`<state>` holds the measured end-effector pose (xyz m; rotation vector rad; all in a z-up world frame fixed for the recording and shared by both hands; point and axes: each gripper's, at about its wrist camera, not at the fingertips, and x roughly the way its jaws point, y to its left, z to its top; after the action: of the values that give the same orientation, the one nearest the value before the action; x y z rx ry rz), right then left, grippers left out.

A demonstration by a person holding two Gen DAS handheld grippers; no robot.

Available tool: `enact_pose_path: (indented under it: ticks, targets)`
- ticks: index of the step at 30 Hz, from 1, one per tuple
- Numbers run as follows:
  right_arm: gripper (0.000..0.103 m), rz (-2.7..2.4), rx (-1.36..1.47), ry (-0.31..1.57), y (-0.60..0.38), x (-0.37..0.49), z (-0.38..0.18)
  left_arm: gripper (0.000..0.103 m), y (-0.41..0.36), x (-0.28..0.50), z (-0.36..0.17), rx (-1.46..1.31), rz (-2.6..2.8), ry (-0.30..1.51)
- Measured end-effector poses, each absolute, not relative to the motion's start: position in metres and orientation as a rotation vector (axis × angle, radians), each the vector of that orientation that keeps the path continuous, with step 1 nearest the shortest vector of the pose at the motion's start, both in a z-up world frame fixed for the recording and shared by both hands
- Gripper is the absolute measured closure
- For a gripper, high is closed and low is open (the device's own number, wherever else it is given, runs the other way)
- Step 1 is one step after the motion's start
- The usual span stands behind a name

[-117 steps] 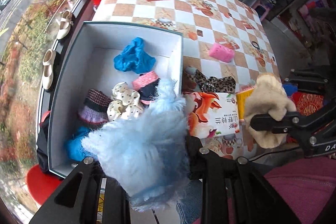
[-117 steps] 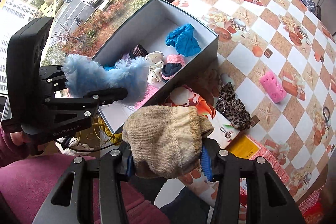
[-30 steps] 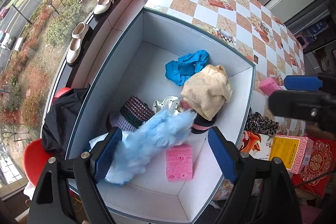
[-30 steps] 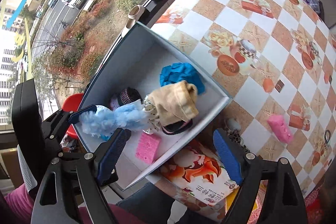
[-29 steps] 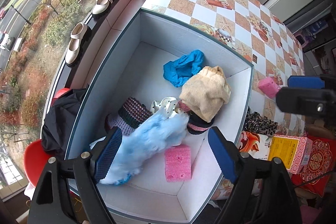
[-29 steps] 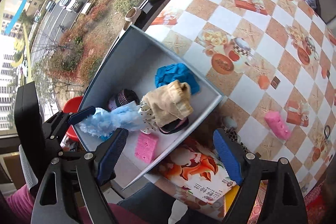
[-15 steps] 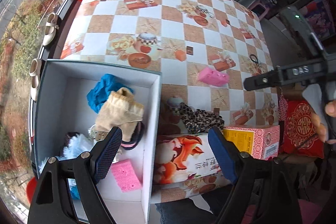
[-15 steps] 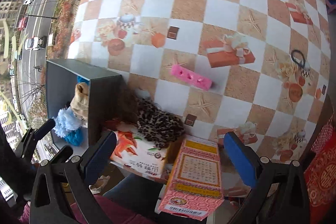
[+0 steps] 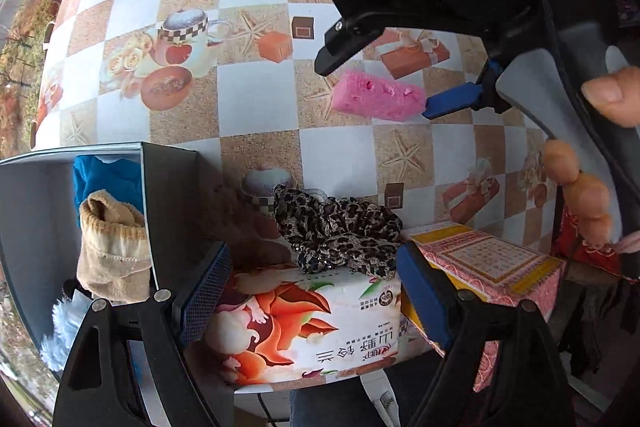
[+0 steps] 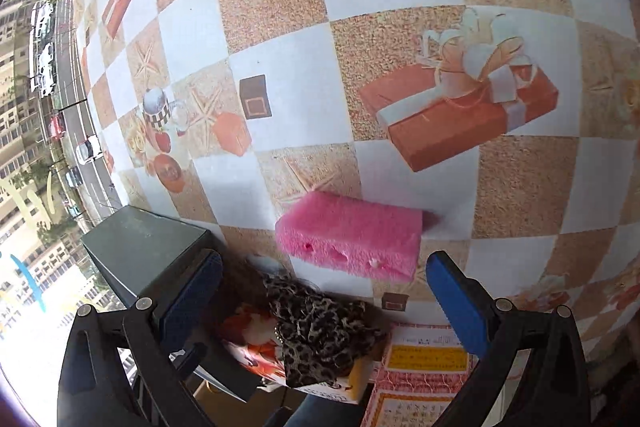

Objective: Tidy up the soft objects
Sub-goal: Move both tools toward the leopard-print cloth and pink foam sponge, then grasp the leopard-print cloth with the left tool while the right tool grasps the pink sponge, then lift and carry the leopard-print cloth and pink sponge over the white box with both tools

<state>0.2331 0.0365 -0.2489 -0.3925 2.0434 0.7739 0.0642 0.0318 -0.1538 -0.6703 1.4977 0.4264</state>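
Observation:
A pink sponge (image 9: 378, 98) lies on the checkered tablecloth; it also shows in the right wrist view (image 10: 352, 241). My right gripper (image 10: 324, 291) is open and hovers just above and around it, not touching. A leopard-print scrunchie (image 9: 340, 235) lies on a printed tissue box (image 9: 308, 327). My left gripper (image 9: 310, 291) is open and empty, its pads either side of the scrunchie and box. The grey box (image 9: 170, 195) at the left holds a beige sock (image 9: 112, 251), a blue cloth (image 9: 104, 179) and a light blue fluffy piece (image 9: 64, 331).
A pink patterned carton (image 9: 488, 263) lies right of the tissue box, with a red packet (image 9: 592, 251) behind it. The table's front edge runs under the tissue box. Window and street lie beyond the grey box on the left.
Both grippers moved away from the grey box toward the table. The right gripper dropped down over the pink sponge. The left gripper closed in on the leopard scrunchie.

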Motion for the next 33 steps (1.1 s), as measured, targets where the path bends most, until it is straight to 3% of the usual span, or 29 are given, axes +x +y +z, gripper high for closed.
enact_pose_path:
  ticks: [6, 10, 28, 30, 31, 32, 33]
  targets:
    - [0.000, 0.733, -0.402, 2.122, 0.036, 0.231, -0.273, 0.017, 0.026, 0.079, -0.177, -0.651, 0.420, 1.572]
    - [0.026, 0.736, -0.362, 2.129, 0.027, 0.235, -0.272, 0.017, 0.024, 0.089, -0.191, -0.660, 0.407, 1.614]
    - [0.026, 0.885, -0.120, 1.880, -0.059, 0.288, -0.180, 0.017, 0.015, 0.116, -0.262, -0.728, 0.338, 1.858]
    - [0.026, 0.897, -0.124, 1.831, -0.071, 0.289, -0.169, 0.022, 0.014, 0.116, -0.263, -0.730, 0.338, 1.851]
    - [0.026, 0.902, -0.125, 1.811, -0.075, 0.287, -0.164, 0.031, 0.012, 0.117, -0.260, -0.718, 0.343, 1.830]
    - [0.026, 0.906, -0.125, 1.793, -0.078, 0.286, -0.160, 0.050, 0.010, 0.118, -0.255, -0.706, 0.334, 1.801]
    - [0.026, 0.910, -0.124, 1.775, -0.082, 0.285, -0.156, 0.060, 0.008, 0.118, -0.251, -0.703, 0.318, 1.774]
